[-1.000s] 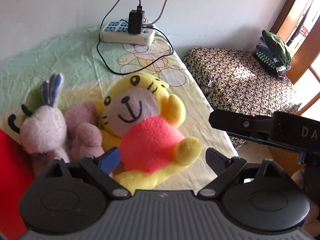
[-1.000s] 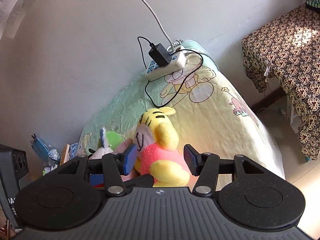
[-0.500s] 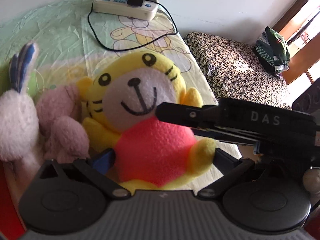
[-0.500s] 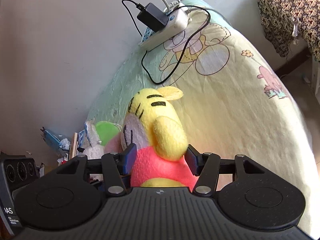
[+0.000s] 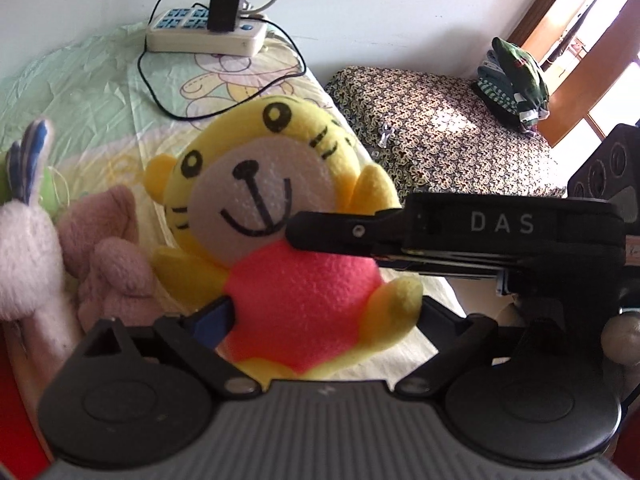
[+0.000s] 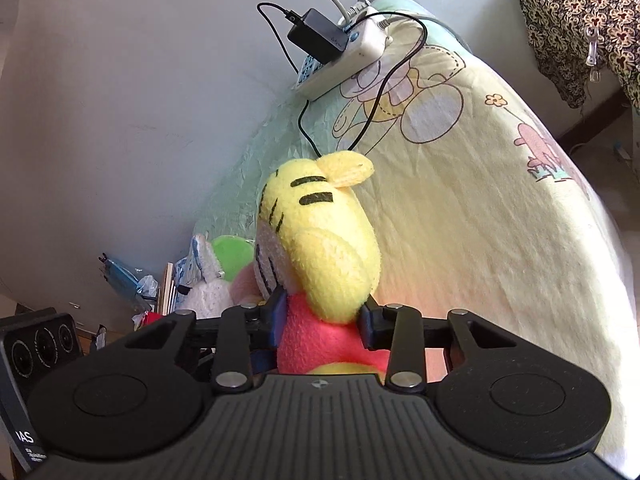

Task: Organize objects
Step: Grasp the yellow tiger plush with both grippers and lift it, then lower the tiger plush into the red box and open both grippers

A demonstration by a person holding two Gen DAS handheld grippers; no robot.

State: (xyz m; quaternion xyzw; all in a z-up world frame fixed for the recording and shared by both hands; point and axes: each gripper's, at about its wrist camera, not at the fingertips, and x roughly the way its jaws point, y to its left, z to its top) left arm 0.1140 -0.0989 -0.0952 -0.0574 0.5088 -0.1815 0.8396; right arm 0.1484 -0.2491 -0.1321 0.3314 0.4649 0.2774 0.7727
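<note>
Yellow tiger plush (image 5: 280, 216) sits on bed sheet (image 6: 460, 220), beside pink plush (image 5: 108, 252). My right gripper (image 6: 322, 326) pinches its red torso. Left gripper (image 5: 320, 320) spread wide around belly. Soft, light, squashy; I judge torso best hold.

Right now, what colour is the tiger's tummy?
Pink tummy, clearest in the left wrist view.

tiger plush (image 5: 280, 216) on bed (image 5: 92, 92), power strip (image 5: 206, 34) behind
</note>
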